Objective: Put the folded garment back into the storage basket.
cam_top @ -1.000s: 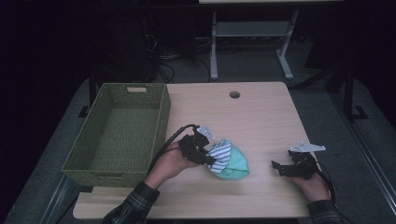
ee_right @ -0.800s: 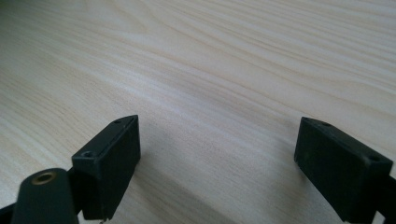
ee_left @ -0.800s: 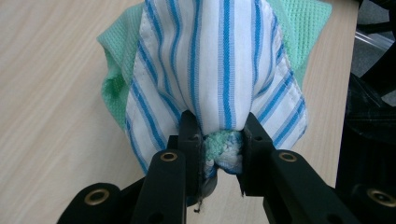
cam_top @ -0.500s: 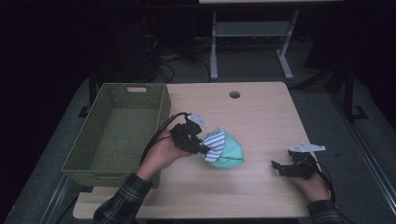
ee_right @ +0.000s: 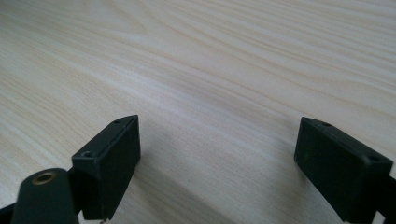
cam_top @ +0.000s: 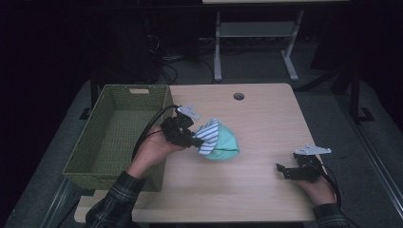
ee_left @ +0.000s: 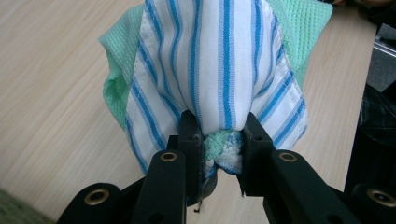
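Left gripper [cam_top: 192, 141] is clamped on a bunched pinch of two cloths at once: a blue-and-white striped cloth [ee_left: 219, 70] on the outside and a green waffle-weave cloth [ee_left: 119, 70] behind it; the left gripper view shows both fabrics wadded between the jaws, so the grip looks solid. The bundle hangs at centre-left of the wooden table [cam_top: 266, 118], just right of the woven green basket [cam_top: 116, 142], and whether its bottom touches the tabletop I can't tell. Judging by the layout, the step in hand is carrying the cloths left into the basket. To do it well: hold the squeeze as is, lift enough that the hanging tail clears the basket's right rim, which sits right beside the hand, then travel left over the open interior before letting go. Avoid dragging the tail across the rim, as it could snag on the weave or pull one cloth out of the pinch. Release low over the middle of the basket so both pieces land inside, not draped on the wall. Right gripper [cam_top: 285, 170] rests at the near right of the table, well apart from the bundle, jaws wide apart with nothing but bare wood between them in the right gripper view; fine to leave it parked. Count, near to far: two grippers, two cloths, one basket (looks empty), one table with one round cable hole [cam_top: 238, 96] at its far edge.
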Demonstrator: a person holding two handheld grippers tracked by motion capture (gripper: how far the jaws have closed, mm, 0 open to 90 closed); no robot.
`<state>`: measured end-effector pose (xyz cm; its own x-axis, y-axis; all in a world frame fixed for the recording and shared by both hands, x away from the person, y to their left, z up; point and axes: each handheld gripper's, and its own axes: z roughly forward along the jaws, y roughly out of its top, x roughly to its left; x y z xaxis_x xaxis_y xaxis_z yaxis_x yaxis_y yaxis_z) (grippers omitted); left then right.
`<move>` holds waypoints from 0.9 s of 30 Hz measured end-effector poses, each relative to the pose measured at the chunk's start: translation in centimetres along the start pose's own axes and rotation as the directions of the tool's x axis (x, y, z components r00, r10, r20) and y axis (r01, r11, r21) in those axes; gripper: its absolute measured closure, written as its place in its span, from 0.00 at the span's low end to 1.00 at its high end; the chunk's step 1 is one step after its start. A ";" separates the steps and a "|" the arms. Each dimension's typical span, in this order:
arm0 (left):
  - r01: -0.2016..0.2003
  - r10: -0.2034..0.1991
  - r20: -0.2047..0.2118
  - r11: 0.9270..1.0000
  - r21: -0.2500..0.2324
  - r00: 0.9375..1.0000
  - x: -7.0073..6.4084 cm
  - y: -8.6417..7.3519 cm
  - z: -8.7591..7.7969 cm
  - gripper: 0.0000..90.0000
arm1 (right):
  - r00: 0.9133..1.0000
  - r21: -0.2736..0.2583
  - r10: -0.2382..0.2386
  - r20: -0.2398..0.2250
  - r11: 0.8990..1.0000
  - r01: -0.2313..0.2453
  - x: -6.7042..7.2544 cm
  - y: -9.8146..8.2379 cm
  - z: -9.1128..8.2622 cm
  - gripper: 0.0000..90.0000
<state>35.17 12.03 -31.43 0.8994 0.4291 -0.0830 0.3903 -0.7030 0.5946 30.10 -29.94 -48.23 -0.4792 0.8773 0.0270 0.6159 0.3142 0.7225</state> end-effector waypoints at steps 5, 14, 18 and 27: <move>0.031 -0.031 -0.037 0.999 -0.013 0.999 1.0 -0.8 -1.4 0.82 | 1.000 0.001 0.000 0.001 1.000 0.000 0.0 0.0 0.0 0.15; 0.085 -0.089 -0.105 0.996 -0.038 0.991 2.5 -2.4 -4.0 0.82 | 1.000 0.004 0.001 0.001 1.000 -0.001 0.0 0.0 0.0 0.14; 0.120 -0.127 -0.144 0.991 -0.052 0.981 3.3 -3.3 -5.5 0.82 | 1.000 0.005 0.001 0.001 1.000 -0.001 0.0 0.0 0.0 0.14; 0.183 -0.197 -0.199 0.979 -0.088 0.960 4.8 -5.8 -8.3 0.82 | 1.000 0.004 0.002 0.001 1.000 -0.002 0.0 0.0 0.0 0.14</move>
<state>35.58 22.84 -28.66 0.7475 0.6632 -0.0377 0.5292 -0.5603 0.6372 30.16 -29.93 -48.23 -0.4773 0.8783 0.0273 0.6195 0.3143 0.7193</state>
